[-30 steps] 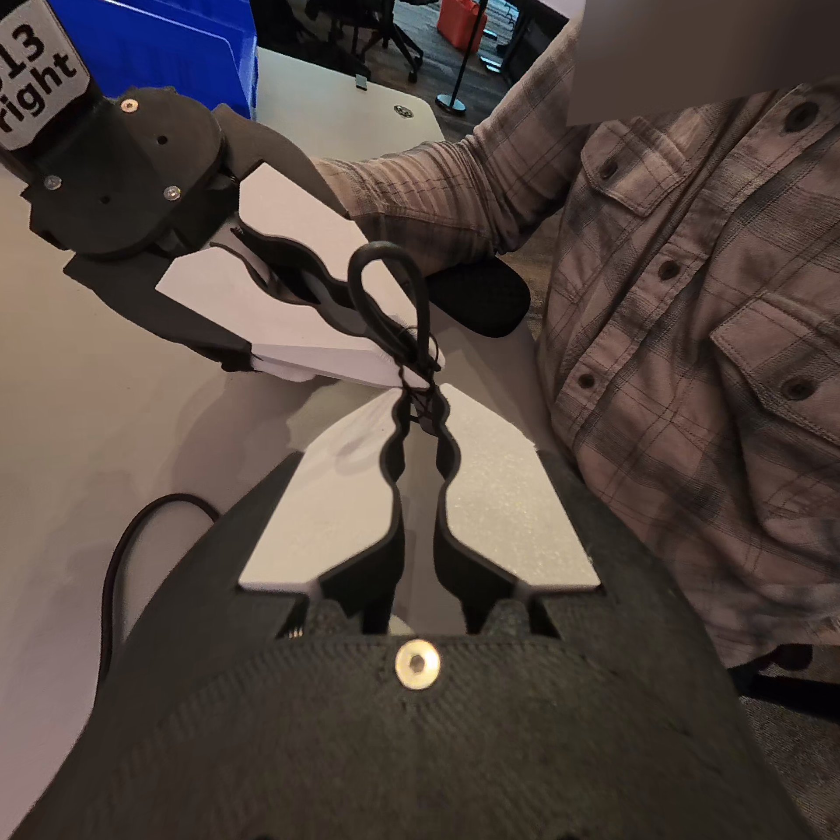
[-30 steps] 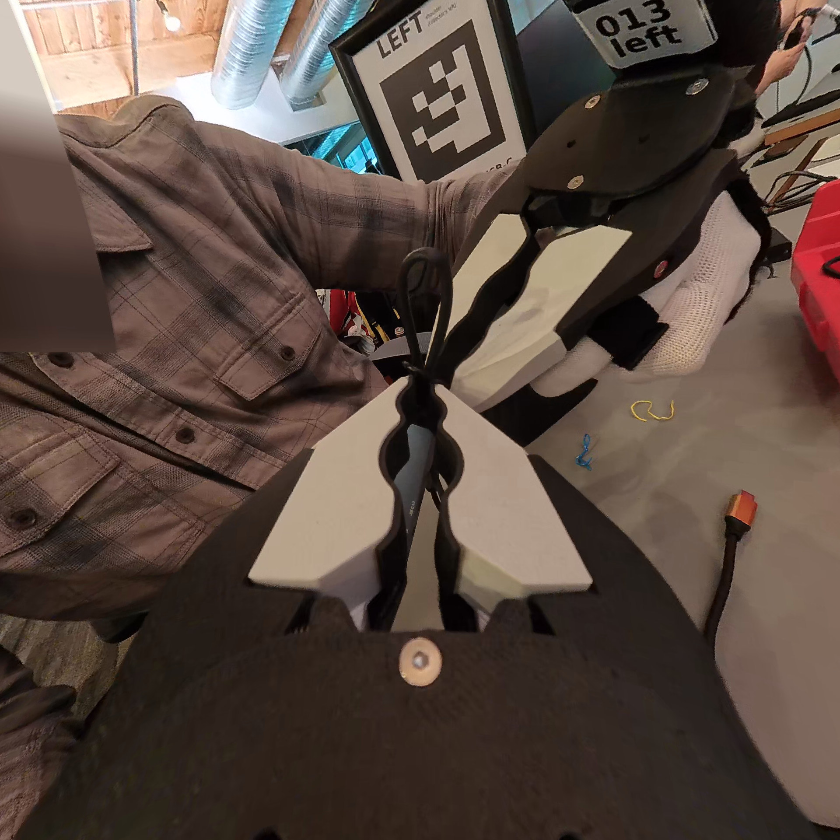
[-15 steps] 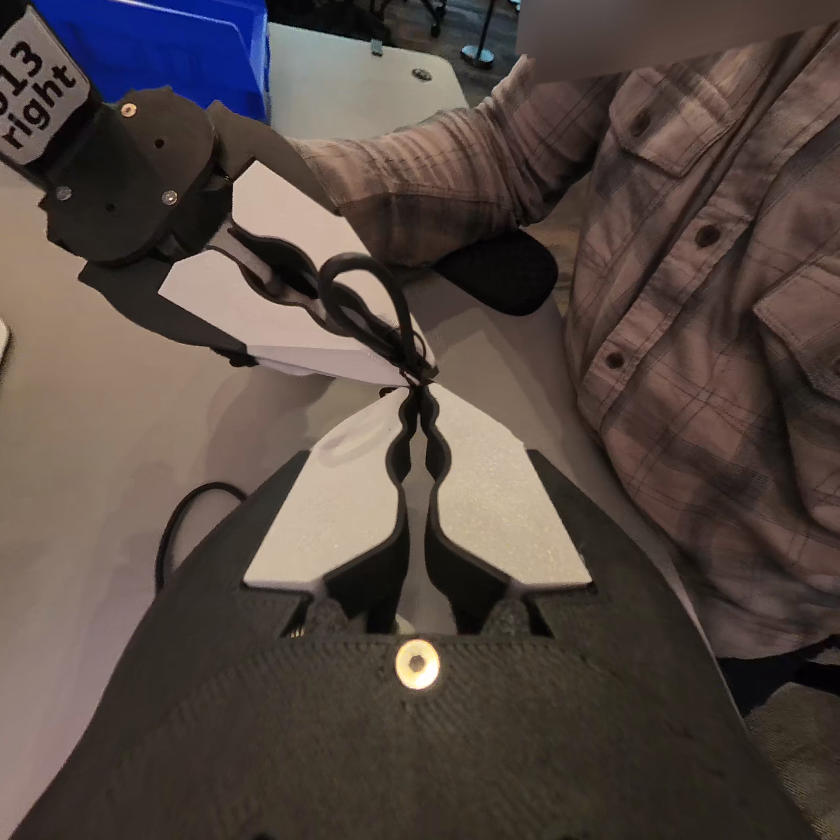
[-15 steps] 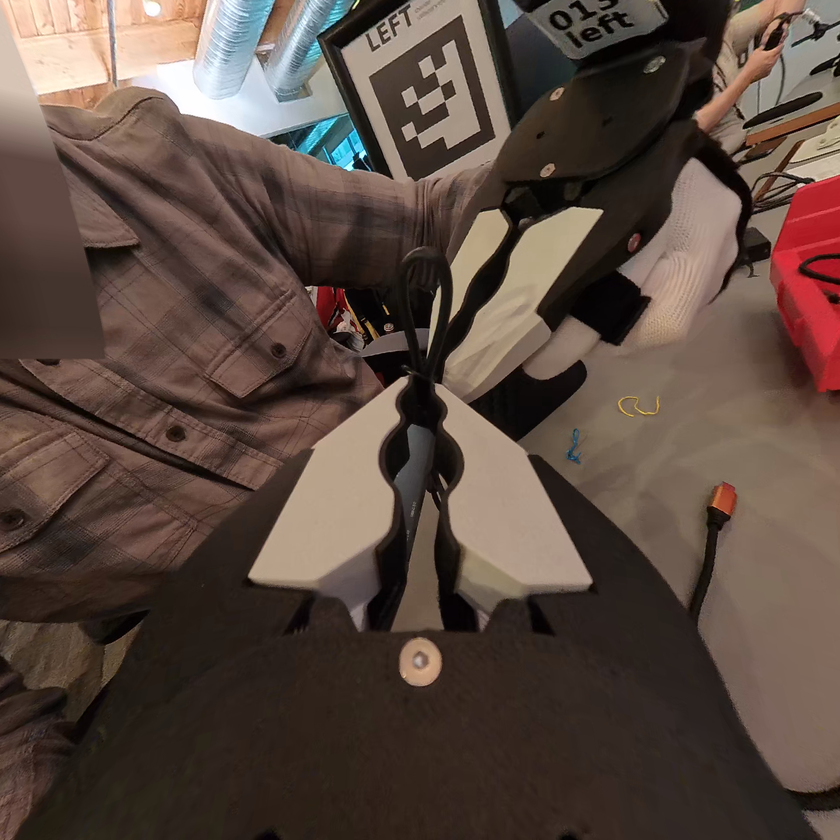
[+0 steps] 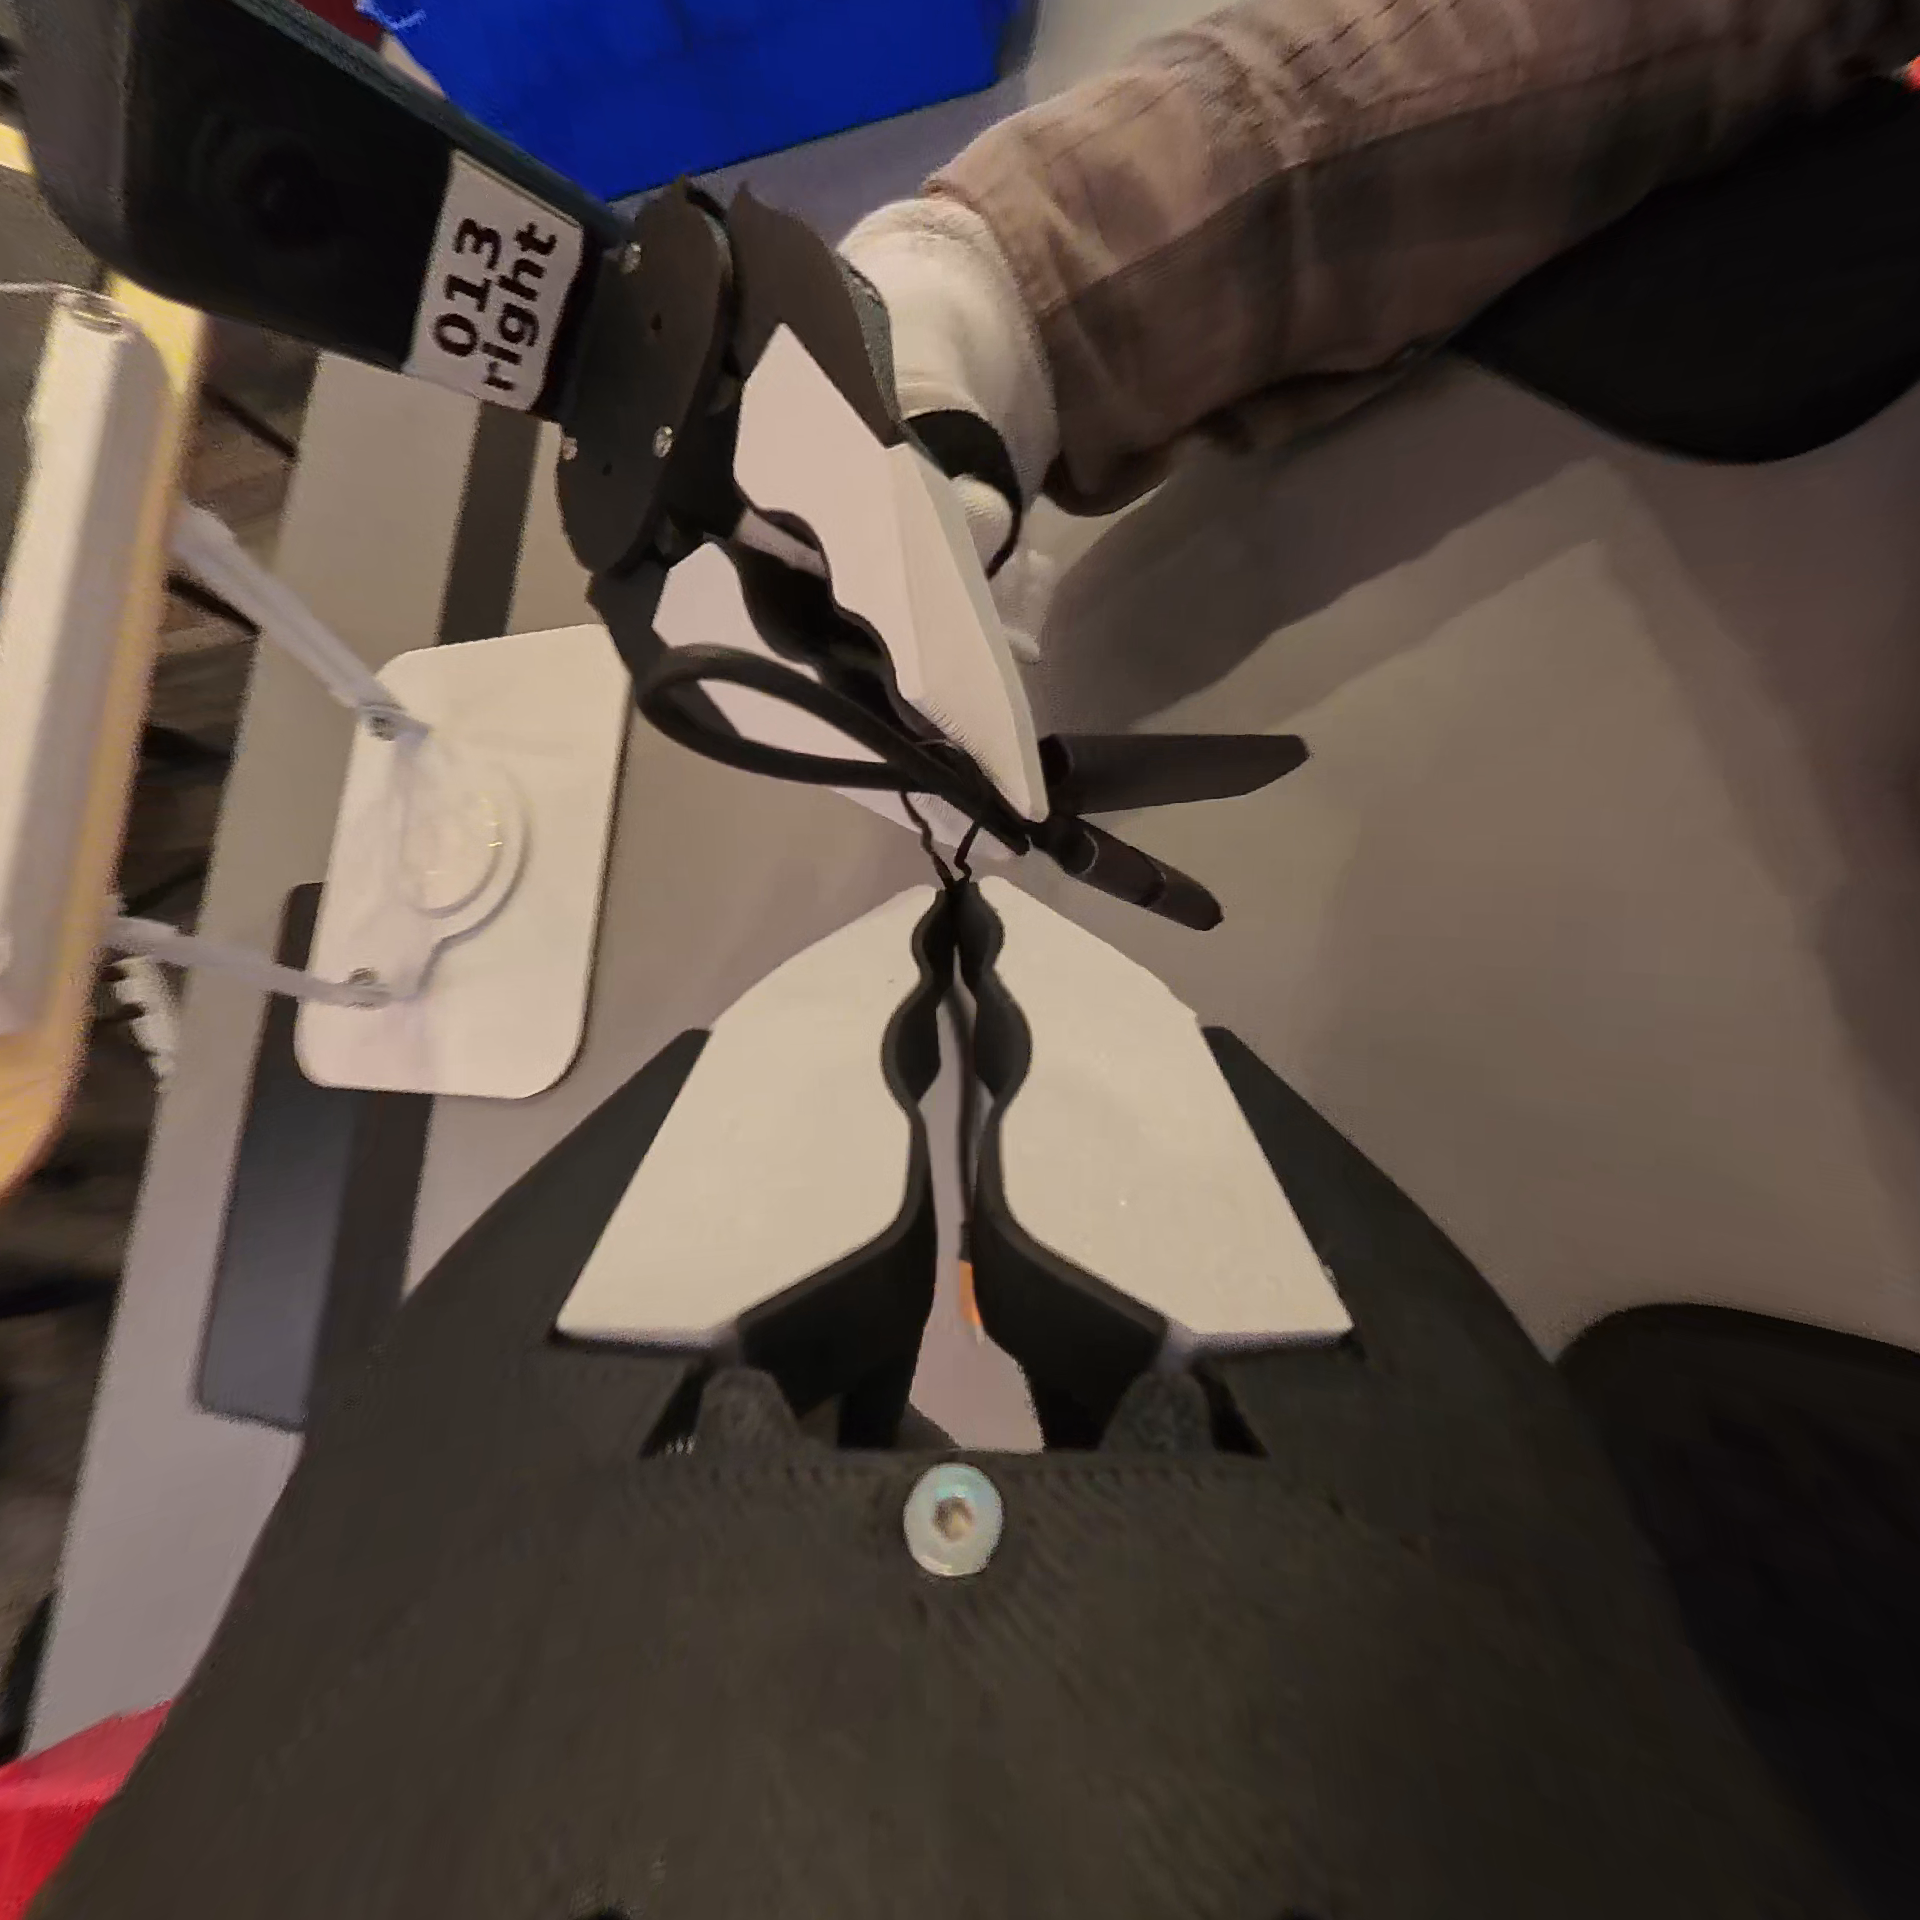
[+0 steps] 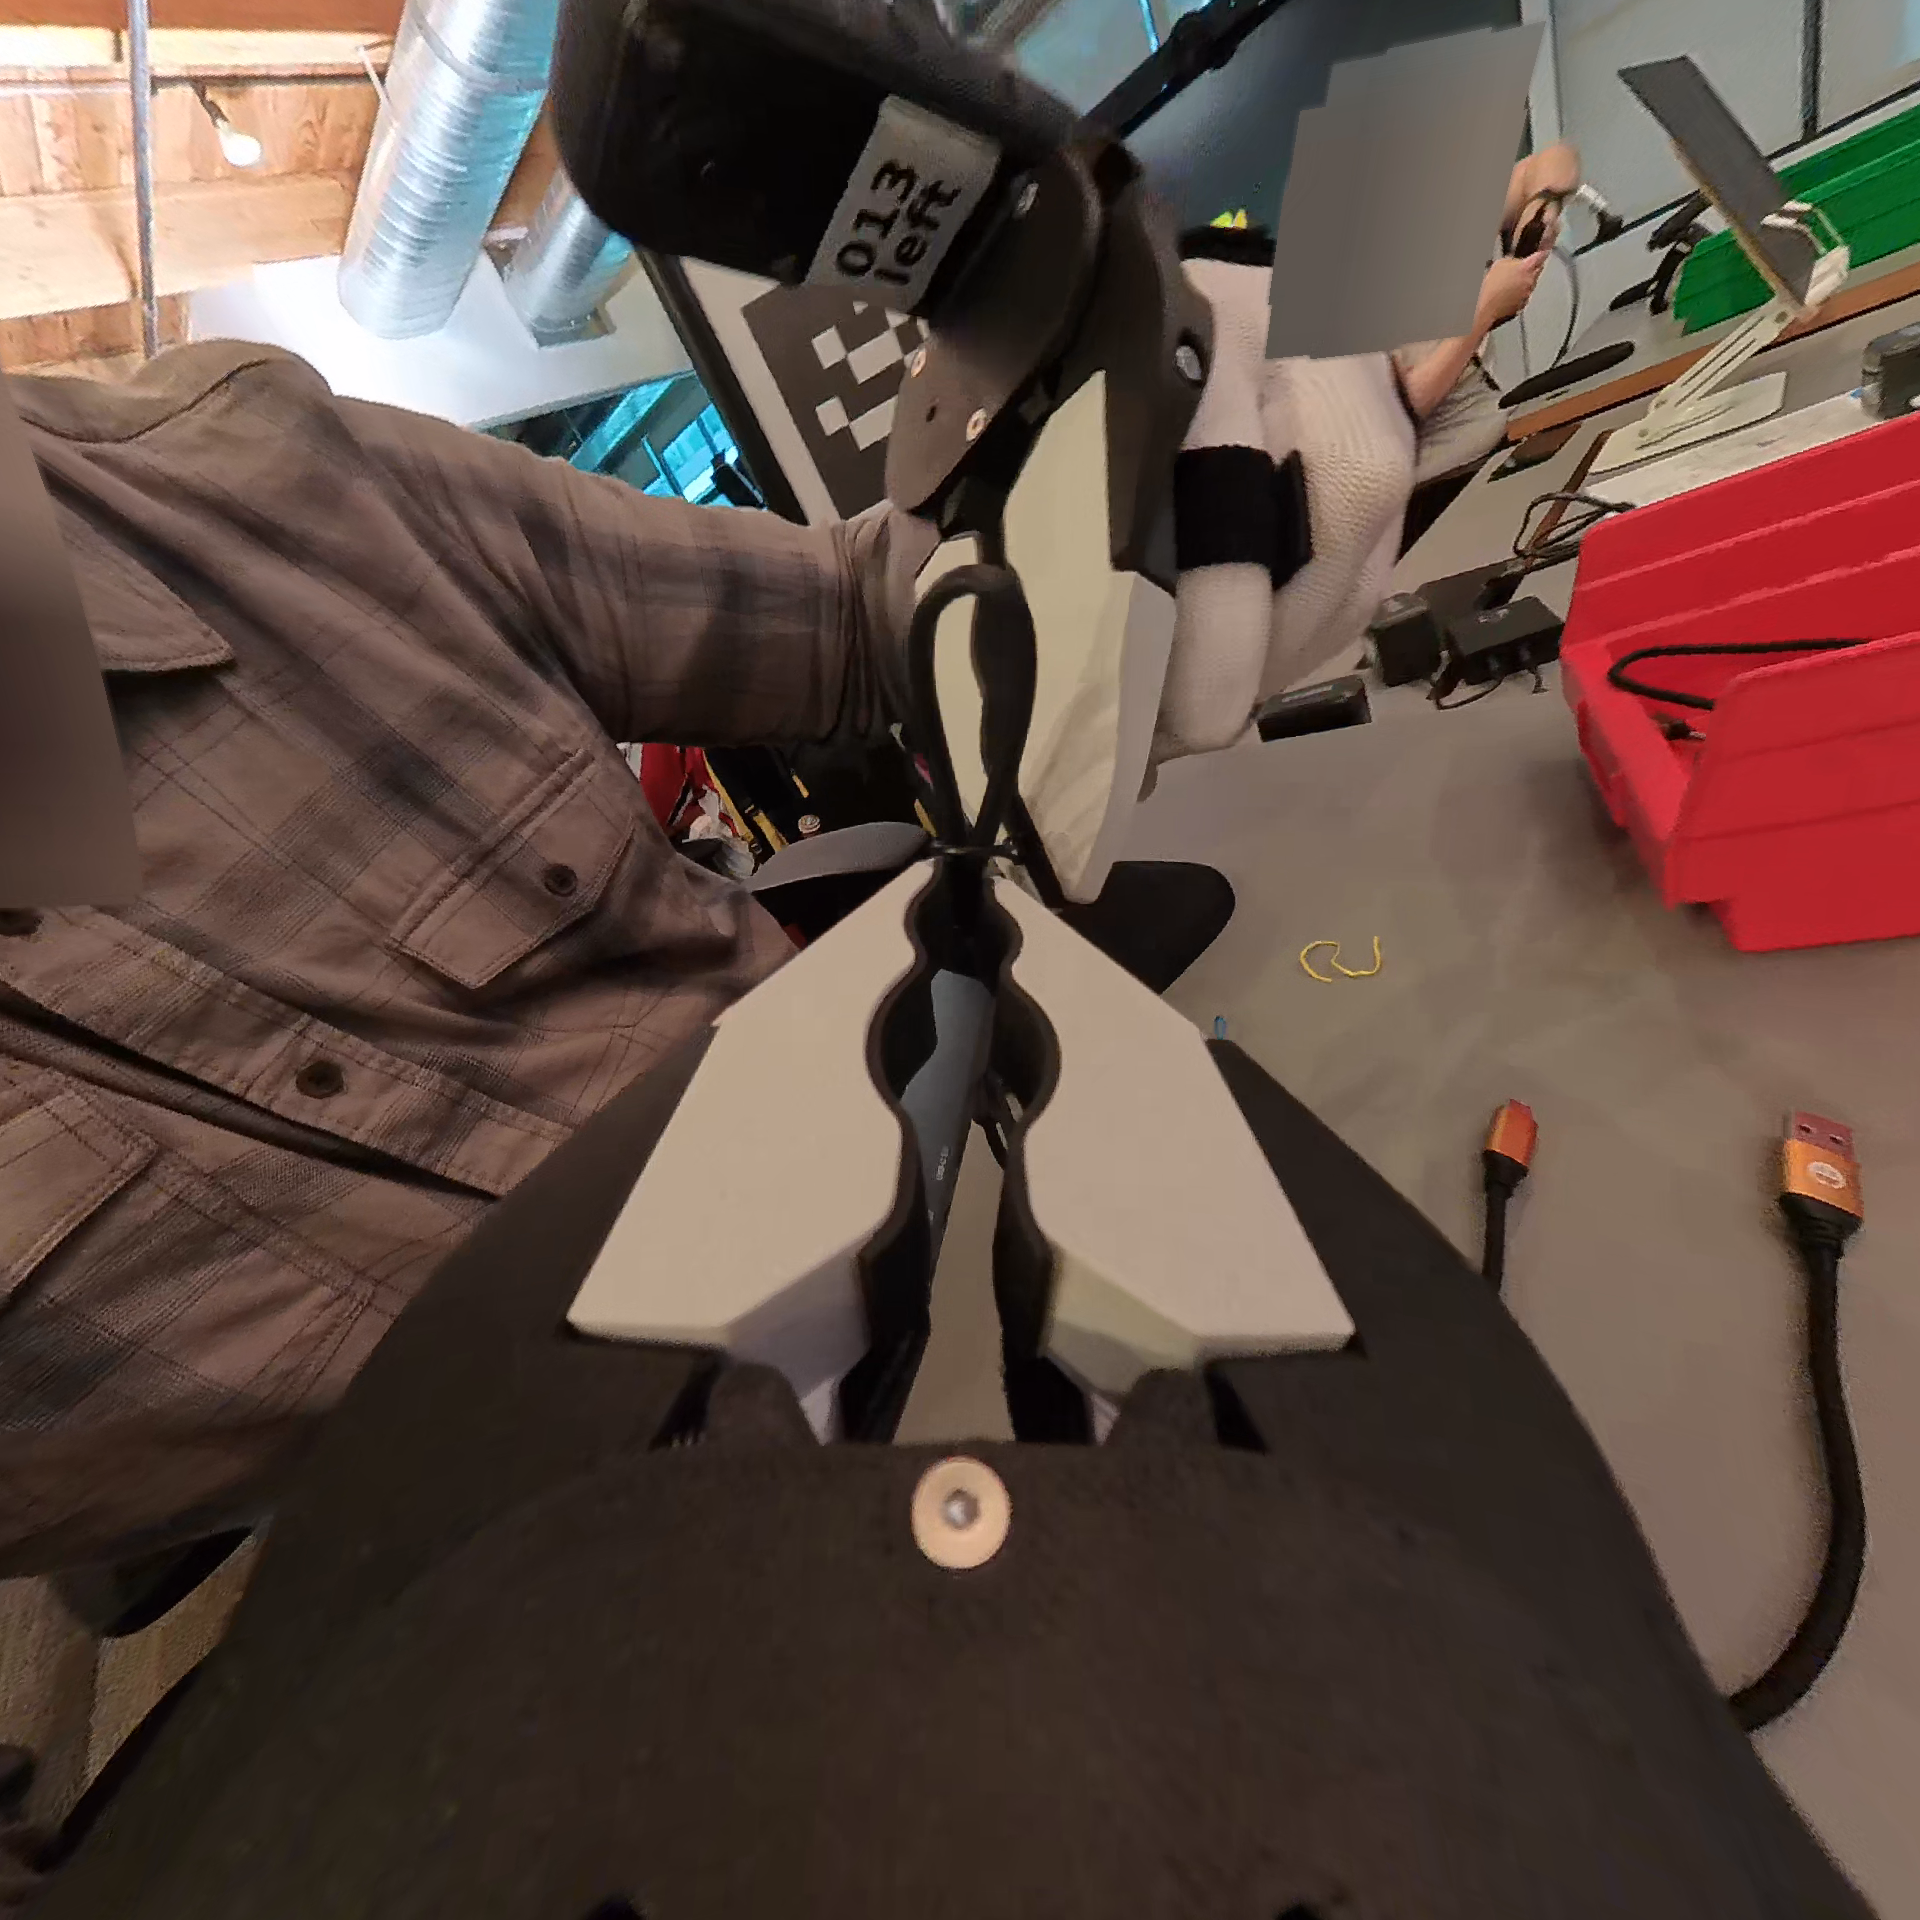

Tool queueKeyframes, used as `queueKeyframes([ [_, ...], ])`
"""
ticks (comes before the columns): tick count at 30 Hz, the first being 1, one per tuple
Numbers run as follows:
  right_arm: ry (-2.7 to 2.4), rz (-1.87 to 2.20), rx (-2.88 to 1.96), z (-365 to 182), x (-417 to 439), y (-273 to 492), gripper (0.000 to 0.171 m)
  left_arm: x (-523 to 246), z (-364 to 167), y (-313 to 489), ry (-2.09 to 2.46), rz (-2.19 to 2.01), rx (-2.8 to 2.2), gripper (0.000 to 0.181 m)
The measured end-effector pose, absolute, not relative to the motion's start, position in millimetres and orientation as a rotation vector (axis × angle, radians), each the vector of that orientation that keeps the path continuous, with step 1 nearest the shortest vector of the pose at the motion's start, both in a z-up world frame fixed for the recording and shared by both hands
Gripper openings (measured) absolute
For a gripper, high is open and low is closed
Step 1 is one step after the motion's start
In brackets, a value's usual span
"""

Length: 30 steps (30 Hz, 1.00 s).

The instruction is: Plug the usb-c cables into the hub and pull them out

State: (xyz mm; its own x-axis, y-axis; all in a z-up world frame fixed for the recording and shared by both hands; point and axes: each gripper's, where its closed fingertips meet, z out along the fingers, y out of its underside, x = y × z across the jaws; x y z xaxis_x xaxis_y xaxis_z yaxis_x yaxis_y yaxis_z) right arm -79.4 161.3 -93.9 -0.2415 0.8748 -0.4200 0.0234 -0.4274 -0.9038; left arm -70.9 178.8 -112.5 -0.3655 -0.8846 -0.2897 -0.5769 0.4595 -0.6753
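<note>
My right gripper (image 6: pixel 961 896) is shut on the dark grey hub (image 6: pixel 951 1091). The hub's own black cable (image 6: pixel 971 707) stands in a loop above the tips, bound by a thin black twist tie (image 6: pixel 961 854). My left gripper (image 5: pixel 954 909) is shut on that twist tie (image 5: pixel 948 871), tip to tip with the right gripper (image 5: pixel 1023 821). The cable's black plug (image 5: pixel 1132 878) sticks out to the right. Two black cables lie on the table, each with an orange end: one small plug (image 6: pixel 1509 1138) and one wider plug (image 6: pixel 1820 1174).
A red bin (image 6: pixel 1745 748) holding a black cable stands at the right. A white stand base (image 5: pixel 457 862) sits at the table's left edge, with a blue bin (image 5: pixel 707 83) behind it. A yellow tie (image 6: pixel 1340 961) lies on the table. The person's plaid sleeve is close. From either gripper's tips it is about 20 cm to the small plug (image 6: pixel 1509 1138).
Both grippers have swung round together, still tip to tip at the tie. The left view now looks down on the table. The cable's plug end now sticks out free.
</note>
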Motion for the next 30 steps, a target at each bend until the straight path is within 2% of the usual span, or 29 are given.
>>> queueKeyframes([
  [10, -0.844, 1.805, -1.269, -59, -68, 187, 0.000, -54, -74, 217, 1.759, -0.184, -1.057, 0.001],
  [22, -0.645, 1.887, -0.947, -8, -55, 183, 0.001, -39, -9, 219, 1.374, 0.390, -0.518, 0.000],
  [30, -0.594, 1.967, -0.768, 10, -53, 169, 0.001, -32, 10, 206, 1.219, 0.459, -0.341, 0.000],
])
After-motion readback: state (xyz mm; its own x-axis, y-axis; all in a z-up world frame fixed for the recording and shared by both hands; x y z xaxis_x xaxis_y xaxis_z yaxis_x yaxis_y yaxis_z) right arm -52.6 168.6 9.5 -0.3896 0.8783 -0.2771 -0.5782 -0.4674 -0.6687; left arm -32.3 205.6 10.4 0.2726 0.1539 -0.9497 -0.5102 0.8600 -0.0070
